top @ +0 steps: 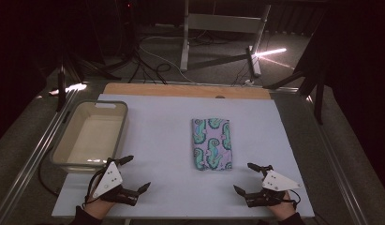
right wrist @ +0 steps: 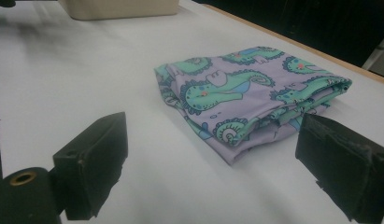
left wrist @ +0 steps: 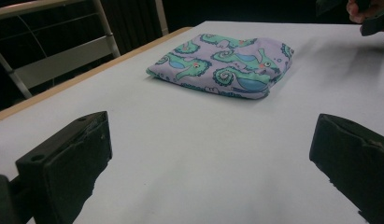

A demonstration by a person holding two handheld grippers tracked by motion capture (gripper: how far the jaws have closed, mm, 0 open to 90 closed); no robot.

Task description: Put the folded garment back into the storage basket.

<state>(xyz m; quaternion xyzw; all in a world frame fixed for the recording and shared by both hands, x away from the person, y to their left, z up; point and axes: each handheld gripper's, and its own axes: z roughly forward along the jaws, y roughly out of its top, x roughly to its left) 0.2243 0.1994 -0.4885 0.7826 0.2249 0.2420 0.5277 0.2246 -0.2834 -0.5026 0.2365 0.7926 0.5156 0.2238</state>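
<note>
- High view: The room is dark, with cables lying on the floor behind the white table (top: pixel 162 140). A folded cloth (top: pixel 211 143) with seahorse pictures is lying in the middle of the table. It is sitting ahead of both claws and between them, well apart from each. A see-through tub (top: pixel 89 136) is standing just ahead of the left claw (top: pixel 132 174). The tub is looking empty. The left claw is gaping wide and holding nothing. The right claw (top: pixel 249 177) is gaping wide too, and it is holding nothing.
- Left gripper view: The two black jaws are standing far apart with bare table between them. The cloth (left wrist: pixel 222 65) is lying farther ahead, a bit to the right. It is staying neatly folded.
- Right gripper view: The jaws are wide apart here as well. The cloth (right wrist: pixel 245 95) is lying close ahead, nearer the right jaw, but nothing is touching it. The tub (right wrist: pixel 119 8) is sitting far off at the top.
- I am thinking the job is only starting. Nobody is gripping the cloth yet, so picking it up and moving it, maybe into the tub, is all waiting to be done.
</note>
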